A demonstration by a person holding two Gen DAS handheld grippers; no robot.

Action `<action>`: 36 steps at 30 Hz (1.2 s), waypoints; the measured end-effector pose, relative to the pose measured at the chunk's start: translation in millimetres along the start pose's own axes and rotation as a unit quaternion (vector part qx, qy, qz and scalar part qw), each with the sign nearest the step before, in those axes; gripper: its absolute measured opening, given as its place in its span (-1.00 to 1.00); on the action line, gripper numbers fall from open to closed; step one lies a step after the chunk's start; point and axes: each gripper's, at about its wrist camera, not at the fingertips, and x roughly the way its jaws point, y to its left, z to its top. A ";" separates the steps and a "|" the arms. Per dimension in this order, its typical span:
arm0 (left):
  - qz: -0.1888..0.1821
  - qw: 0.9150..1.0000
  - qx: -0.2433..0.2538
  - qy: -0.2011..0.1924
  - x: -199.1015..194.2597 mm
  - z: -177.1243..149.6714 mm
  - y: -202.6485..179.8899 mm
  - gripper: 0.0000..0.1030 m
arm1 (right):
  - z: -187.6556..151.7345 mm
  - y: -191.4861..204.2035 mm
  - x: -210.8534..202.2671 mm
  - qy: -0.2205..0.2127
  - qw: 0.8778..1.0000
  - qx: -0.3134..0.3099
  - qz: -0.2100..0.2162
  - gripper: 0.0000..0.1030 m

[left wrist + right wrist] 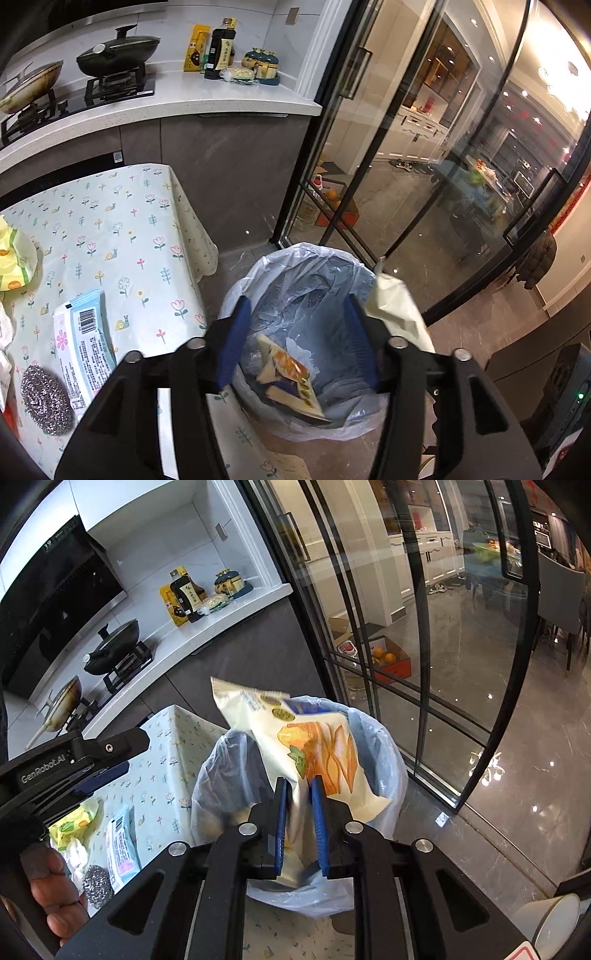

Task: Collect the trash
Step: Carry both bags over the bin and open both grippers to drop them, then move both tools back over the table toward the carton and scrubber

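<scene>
Fingers [236, 343] of my left gripper [297, 341] stand apart, released, with nothing between them, above the trash bin [295, 254] lined with a pale plastic bag. Down in the bin lies one crumpled snack wrapper [291, 373] with orange print; what sits under it I cannot make out. My right gripper [299, 812] clenches the lower part of one cream snack bag [314, 738] with an orange picture, held above the bin's mouth; the bag hides most of the bin's inside in the right wrist view. In the left wrist view only its plain back shows, at the bin's right rim.

On the table [110, 221] with the flowered cloth, near its front edge, I count one blue-and-white wipes packet [86, 343], one steel scourer [46, 400] just beside it, and one yellow-green wrapper [14, 258] cut off at the left edge. White crumpled scraps there are too cropped to count. My left hand [55, 893] is half out of frame.
</scene>
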 end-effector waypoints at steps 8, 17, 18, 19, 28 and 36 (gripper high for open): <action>0.010 1.000 -0.008 -0.018 -12.4 8.5 15.9 0.28 | 6.7 12.8 7.6 -0.003 1.000 0.002 0.005 -0.40; 0.022 0.999 -0.007 -0.035 -29.5 10.8 27.3 0.30 | 11.9 29.7 -1.7 -0.011 1.000 -0.001 0.018 -0.18; 0.024 0.999 -0.008 -0.036 -32.2 10.5 29.5 0.31 | 12.5 32.0 -3.0 -0.012 1.000 -0.002 0.020 -0.18; 0.026 0.999 -0.009 -0.037 -34.3 10.2 31.6 0.32 | 12.2 34.9 -4.8 -0.013 1.000 -0.003 0.023 -0.17; 0.050 0.997 -0.023 -0.054 -67.7 -0.1 57.4 0.46 | -0.1 63.7 -20.0 -0.008 0.999 -0.021 0.042 -0.13; 0.077 0.994 -0.040 -0.072 -106.7 -14.2 95.9 0.62 | -25.4 103.2 -34.3 0.004 0.997 -0.058 0.057 -0.07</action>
